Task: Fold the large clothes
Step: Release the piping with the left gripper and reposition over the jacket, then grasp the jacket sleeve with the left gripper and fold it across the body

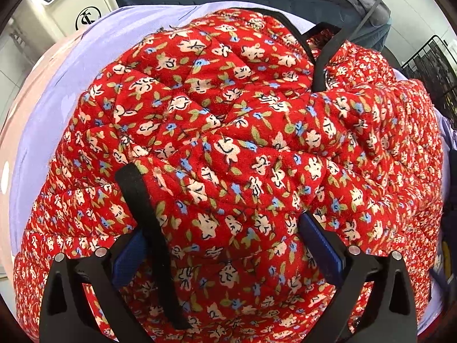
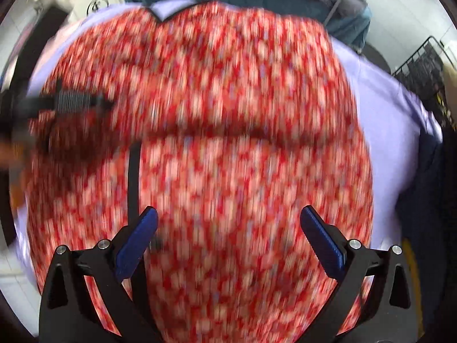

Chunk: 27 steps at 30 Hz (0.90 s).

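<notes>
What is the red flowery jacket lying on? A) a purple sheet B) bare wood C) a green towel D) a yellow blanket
A: a lilac-purple sheet shows all around the edges of the red floral jacket, with both the left gripper and the right gripper open above it.

We've got a red quilted floral jacket (image 1: 217, 131) with black trim, bunched up and folded over itself on a lavender sheet (image 1: 85, 57), sleeve draped across the middle.
</notes>
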Motion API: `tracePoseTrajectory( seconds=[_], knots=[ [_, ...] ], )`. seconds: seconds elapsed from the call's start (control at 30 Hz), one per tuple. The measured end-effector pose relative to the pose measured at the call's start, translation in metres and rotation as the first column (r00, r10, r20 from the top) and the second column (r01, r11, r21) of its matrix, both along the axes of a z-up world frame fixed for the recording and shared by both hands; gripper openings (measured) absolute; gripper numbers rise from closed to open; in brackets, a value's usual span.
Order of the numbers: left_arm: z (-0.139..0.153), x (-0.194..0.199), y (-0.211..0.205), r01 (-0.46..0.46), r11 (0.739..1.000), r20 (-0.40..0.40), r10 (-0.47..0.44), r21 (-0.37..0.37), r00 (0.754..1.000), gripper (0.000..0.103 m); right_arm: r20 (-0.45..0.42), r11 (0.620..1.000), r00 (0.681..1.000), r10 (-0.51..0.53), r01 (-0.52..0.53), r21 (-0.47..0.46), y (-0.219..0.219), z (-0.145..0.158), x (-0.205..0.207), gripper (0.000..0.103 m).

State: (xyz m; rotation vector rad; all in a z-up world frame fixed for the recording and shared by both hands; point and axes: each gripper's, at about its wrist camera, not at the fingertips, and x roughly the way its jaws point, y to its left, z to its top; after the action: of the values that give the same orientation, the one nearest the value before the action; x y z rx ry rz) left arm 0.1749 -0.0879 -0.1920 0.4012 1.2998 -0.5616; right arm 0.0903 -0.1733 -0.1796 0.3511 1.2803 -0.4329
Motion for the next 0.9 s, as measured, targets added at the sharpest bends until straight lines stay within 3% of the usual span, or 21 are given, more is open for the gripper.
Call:
tracePoseTrajectory(
  seconds=[0.13,0.3,0.53,0.73,0.9],
  knots=[
    [0.016,-0.010,0.009,0.007,0.999,0.010,-0.006,-0.035,1.000,0.094,-0.018,0.998,0.999,-0.042,0.043,0.041,0.008,-0.007,-0.030,0.098],
    [0.042,-0.038,0.033,0.031,0.995,0.054,-0.026,-0.098,0.998,0.094,-0.013,0.992,0.995,-0.094,0.095,0.080,0.000,-0.001,-0.039,0.098],
    [0.058,-0.070,0.088,0.011,0.987,0.044,-0.004,-0.160,0.999,0.094,0.029,0.997,0.999,-0.040,0.038,0.066,0.002,0.023,-0.006,0.098],
    [0.059,-0.072,0.149,-0.100,0.978,0.005,0.103,-0.180,0.995,0.092,0.030,0.997,0.999,0.028,-0.030,0.077,0.037,0.029,0.016,0.098],
    [0.051,-0.064,0.206,-0.268,0.942,-0.079,0.258,-0.200,0.963,0.091,0.022,0.995,0.998,0.063,-0.065,0.075,0.081,0.022,0.016,0.098]
  ],
)
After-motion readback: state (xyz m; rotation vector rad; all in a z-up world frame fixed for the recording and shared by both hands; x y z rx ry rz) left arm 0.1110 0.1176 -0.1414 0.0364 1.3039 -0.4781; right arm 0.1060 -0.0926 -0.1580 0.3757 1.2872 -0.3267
